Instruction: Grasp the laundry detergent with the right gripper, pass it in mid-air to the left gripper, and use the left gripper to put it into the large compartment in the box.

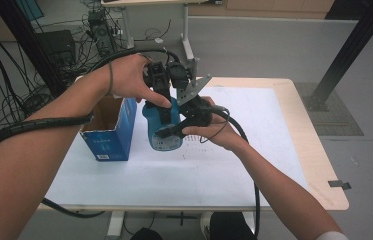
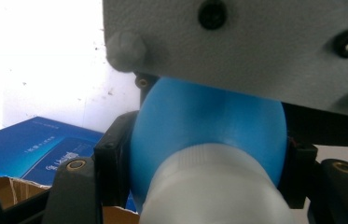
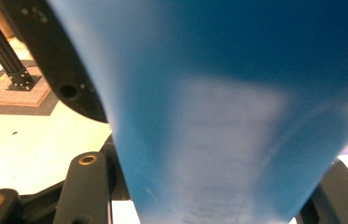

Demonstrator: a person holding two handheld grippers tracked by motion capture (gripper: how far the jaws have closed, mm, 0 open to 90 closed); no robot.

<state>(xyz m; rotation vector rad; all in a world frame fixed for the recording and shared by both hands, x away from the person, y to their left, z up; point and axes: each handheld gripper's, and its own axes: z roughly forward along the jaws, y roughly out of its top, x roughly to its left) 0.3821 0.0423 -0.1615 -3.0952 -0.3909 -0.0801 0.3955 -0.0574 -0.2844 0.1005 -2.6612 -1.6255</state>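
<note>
A blue bottle (image 1: 163, 122) with a white cap (image 2: 209, 191) hangs in the air over the table, held between both hands. My left gripper (image 1: 160, 85) comes at it from above and is shut on the bottle's (image 2: 199, 121) rounded shoulder just past the cap; my left gripper (image 2: 204, 163) has black jaws pressing on both sides. From the right, my right gripper (image 1: 186, 120) is shut on the bottle's body. In the right gripper view the blue bottle (image 3: 237, 116) sits tight between the jaws of my right gripper (image 3: 218, 196).
An open blue cardboard box (image 1: 110, 131) stands on the white table top (image 1: 234, 165) just left of the bottle; the box (image 2: 31, 151) lies below my left gripper. The right gripper's grey plate (image 2: 255, 42) is close above. Cables and black frame posts (image 1: 354, 45) surround the table.
</note>
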